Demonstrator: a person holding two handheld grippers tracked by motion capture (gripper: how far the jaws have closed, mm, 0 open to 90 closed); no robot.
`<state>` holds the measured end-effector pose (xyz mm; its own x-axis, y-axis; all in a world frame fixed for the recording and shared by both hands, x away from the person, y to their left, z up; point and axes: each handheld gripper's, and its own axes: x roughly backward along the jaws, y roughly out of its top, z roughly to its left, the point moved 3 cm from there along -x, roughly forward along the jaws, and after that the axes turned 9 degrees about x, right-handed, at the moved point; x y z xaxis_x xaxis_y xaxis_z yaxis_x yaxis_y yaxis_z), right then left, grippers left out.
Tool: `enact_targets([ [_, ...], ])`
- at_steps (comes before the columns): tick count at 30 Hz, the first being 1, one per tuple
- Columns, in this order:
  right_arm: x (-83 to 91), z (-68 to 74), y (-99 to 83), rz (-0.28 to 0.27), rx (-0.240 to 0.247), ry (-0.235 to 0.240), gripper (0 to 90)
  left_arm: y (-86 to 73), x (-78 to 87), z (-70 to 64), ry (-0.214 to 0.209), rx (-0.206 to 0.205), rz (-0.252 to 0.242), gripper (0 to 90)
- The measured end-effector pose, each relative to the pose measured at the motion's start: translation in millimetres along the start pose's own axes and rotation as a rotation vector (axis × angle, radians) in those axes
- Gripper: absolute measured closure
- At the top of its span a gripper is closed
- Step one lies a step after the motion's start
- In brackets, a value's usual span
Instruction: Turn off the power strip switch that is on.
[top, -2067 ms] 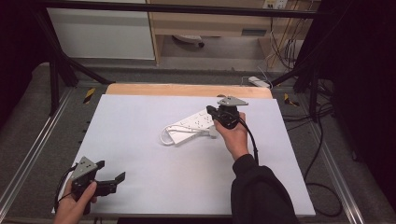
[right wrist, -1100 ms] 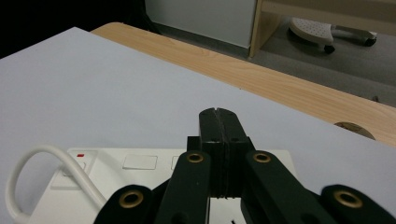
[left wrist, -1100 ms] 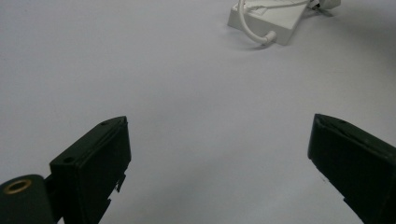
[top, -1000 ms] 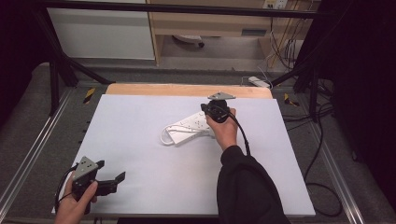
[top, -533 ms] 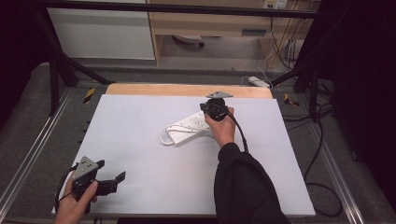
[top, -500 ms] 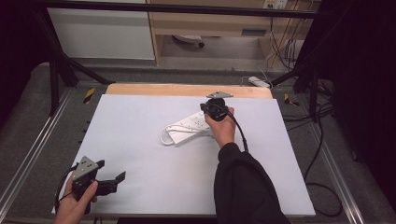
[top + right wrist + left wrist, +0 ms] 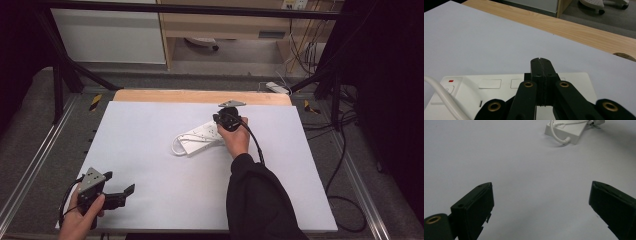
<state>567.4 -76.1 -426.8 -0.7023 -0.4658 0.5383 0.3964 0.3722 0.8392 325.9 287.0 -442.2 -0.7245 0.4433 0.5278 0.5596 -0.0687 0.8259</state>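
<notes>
A white power strip (image 7: 199, 140) lies in the middle of the white table, its white cable (image 7: 176, 148) looped at its left end. My right gripper (image 7: 223, 119) hovers over the strip's far right end, jaws pressed together with nothing between them. In the right gripper view the shut gripper (image 7: 541, 61) sits just above the power strip (image 7: 486, 86), near its row of sockets; the cable (image 7: 439, 87) runs off at lower left. My left gripper (image 7: 120, 183) rests open at the table's near left corner. In the left gripper view the gripper (image 7: 541, 195) points towards the power strip (image 7: 566, 131).
A bare wooden strip (image 7: 200, 96) runs along the table's far edge. Metal frame rails (image 7: 35, 165) flank both sides. Cables and another power strip (image 7: 276, 87) lie on the floor beyond the table's far right corner.
My right gripper has moved a little farther along the power strip, towards its far right end. The left gripper has stayed put.
</notes>
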Motion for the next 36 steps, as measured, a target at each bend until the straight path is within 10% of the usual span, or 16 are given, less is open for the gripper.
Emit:
enact_targets([
  [36,-25.3,10.2,-9.1,0.056,-0.006,0.003,90.0,0.2,-0.1,0.2,-0.005,0.0,0.001,6.0],
])
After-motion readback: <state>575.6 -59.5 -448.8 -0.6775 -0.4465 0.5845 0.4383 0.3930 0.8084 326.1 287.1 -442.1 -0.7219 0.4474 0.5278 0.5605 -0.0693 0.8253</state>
